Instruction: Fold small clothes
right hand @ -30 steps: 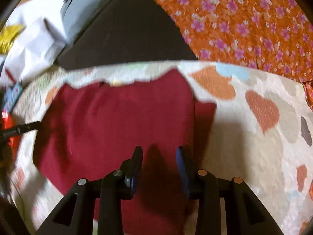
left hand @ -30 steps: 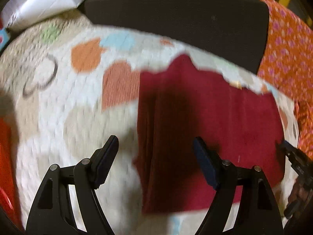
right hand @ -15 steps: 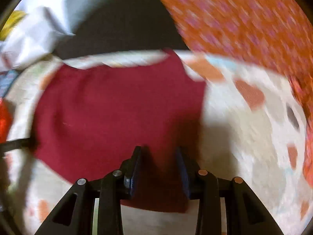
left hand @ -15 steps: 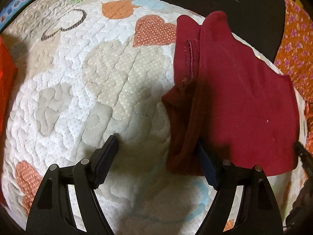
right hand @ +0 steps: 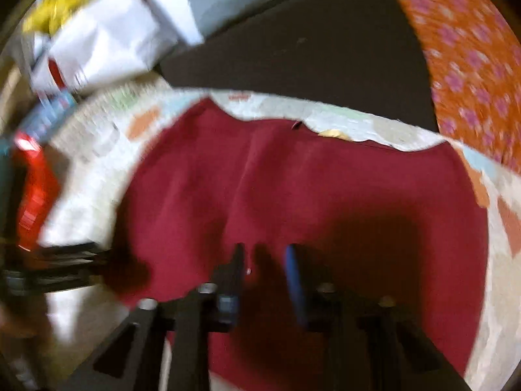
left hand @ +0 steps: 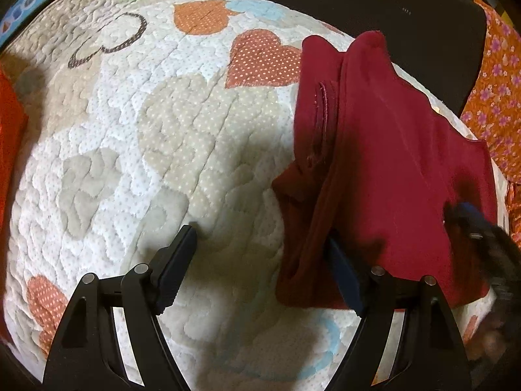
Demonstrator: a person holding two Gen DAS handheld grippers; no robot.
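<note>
A small dark red garment (left hand: 390, 169) lies folded on a quilted pad (left hand: 146, 163) with heart patches. Its left edge is doubled over, with a seam showing. My left gripper (left hand: 260, 251) is open wide; its right finger (left hand: 342, 273) rests against the garment's left fold, its left finger on the bare quilt. My right gripper (right hand: 265, 257) hovers over the near part of the garment (right hand: 309, 195), jaws a little apart, nothing between them. It also shows blurred at the right edge of the left wrist view (left hand: 472, 218).
A dark seat back (left hand: 374, 3) stands behind the quilt. Orange flowered cloth (right hand: 472, 65) lies at the right. White paper and a yellow item (right hand: 107, 32) lie at the far left, a red object (right hand: 32, 192) at the left edge.
The left gripper came low against the garment's folded left edge and has stayed there. The right gripper has swung left over the middle of the garment, its view now blurred.
</note>
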